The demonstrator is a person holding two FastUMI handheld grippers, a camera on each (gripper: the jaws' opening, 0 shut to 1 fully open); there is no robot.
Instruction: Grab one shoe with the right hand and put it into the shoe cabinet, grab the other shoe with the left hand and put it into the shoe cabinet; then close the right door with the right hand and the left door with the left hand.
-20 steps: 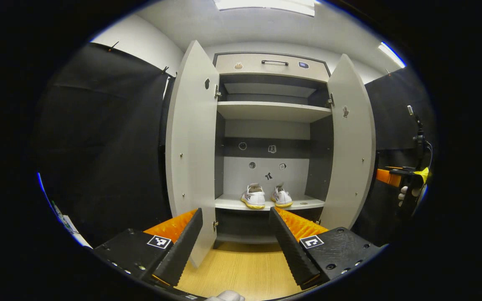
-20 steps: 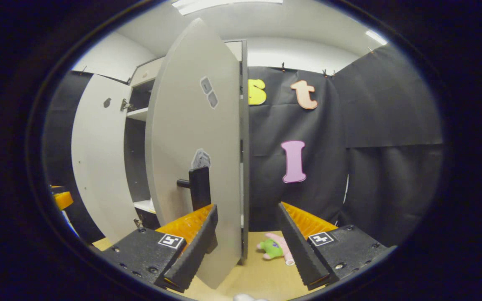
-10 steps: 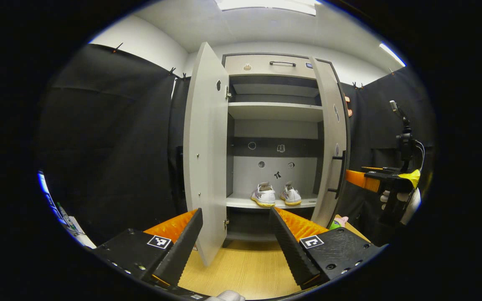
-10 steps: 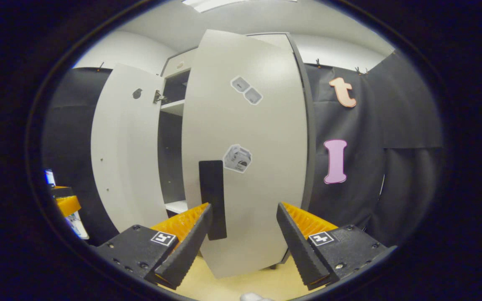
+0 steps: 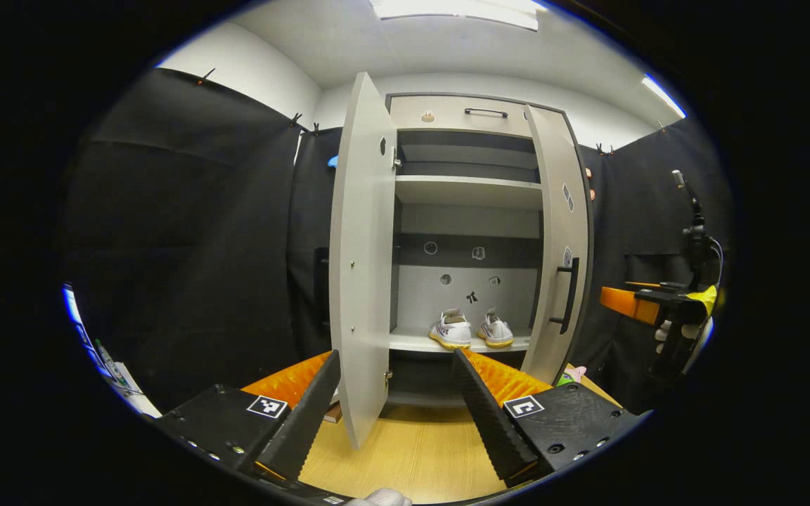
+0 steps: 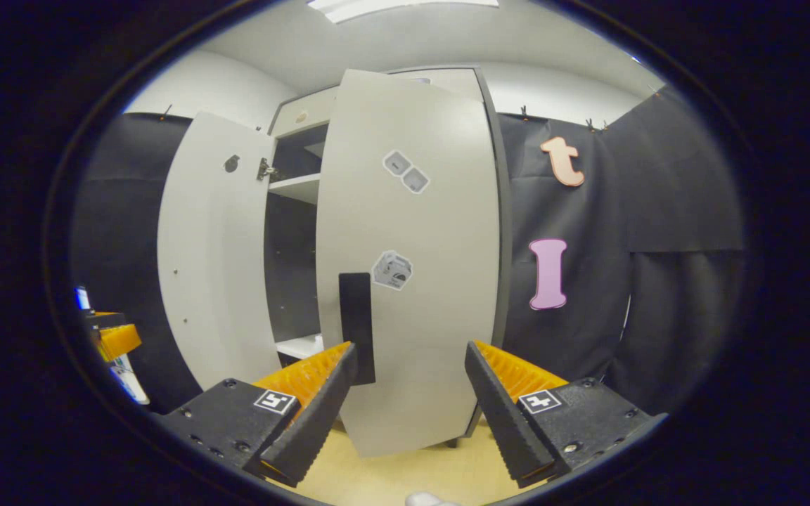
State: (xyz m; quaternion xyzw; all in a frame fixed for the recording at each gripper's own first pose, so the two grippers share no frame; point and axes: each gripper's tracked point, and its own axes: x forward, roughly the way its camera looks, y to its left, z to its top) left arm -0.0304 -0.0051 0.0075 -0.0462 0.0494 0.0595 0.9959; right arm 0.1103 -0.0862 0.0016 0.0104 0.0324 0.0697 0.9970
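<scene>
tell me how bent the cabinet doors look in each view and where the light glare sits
Left gripper view: the left door bows mildly, the shoes stay sharp, and a ceiling light blows out at the top edge. Right gripper view: the right door bulges strongly like a barrel, being close to the lens; a ceiling light glares at the top, with no glare on the door.

In the left gripper view, the left door [image 5: 361, 274] stands edge-on at 12 o'clock between the spread fingers of the left gripper [image 5: 394, 407], blocking straight passage. An open gap into the shoe cabinet [image 5: 465, 211] lies at 1 o'clock, narrowed by the right door [image 5: 561, 246]. Bare wooden floor [image 5: 412, 450] runs at 6 o'clock.
</scene>
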